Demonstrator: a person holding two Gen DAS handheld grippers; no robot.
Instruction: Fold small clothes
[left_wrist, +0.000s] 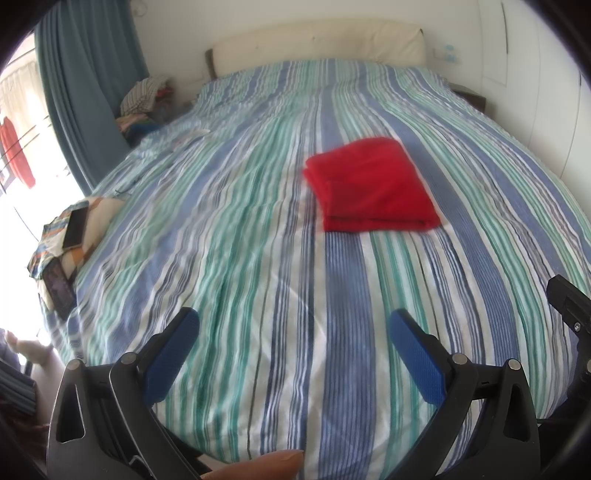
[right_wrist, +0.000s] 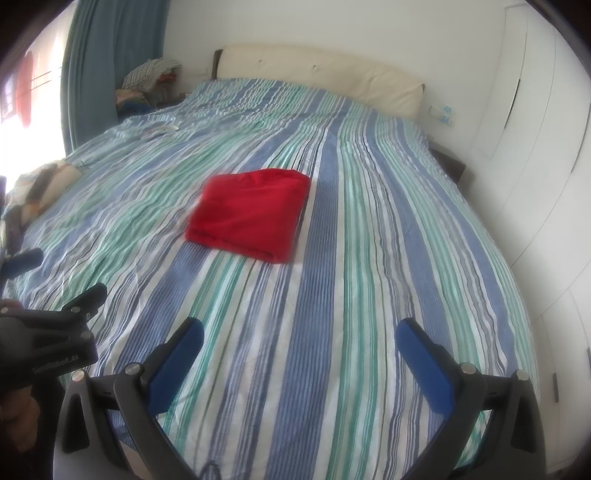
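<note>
Bed fills both my views, spread with a quilt striped in blue, green and white, and a cream padded headboard stands at its far end against the white wall. White wardrobe doors run down the right side. A blue curtain hangs at the left by a bright window, and beside it sits a heap of clothes next to the head of the bed. On the bed's left edge lies a patterned cushion with a phone on top of it and a dark tablet just below.

There's the red garment, folded into a neat rectangle and lying flat on the quilt around the middle of the bed, well ahead of both my tools. Nothing touches it.

My left gripper hovers over the near end of the bed, jaws spread wide, blue pads apart with only striped quilt between them. My right gripper is the same: jaws wide apart, holding nothing, over the near part of the quilt. From the right wrist I see the left tool's black frame at the left edge.
</note>
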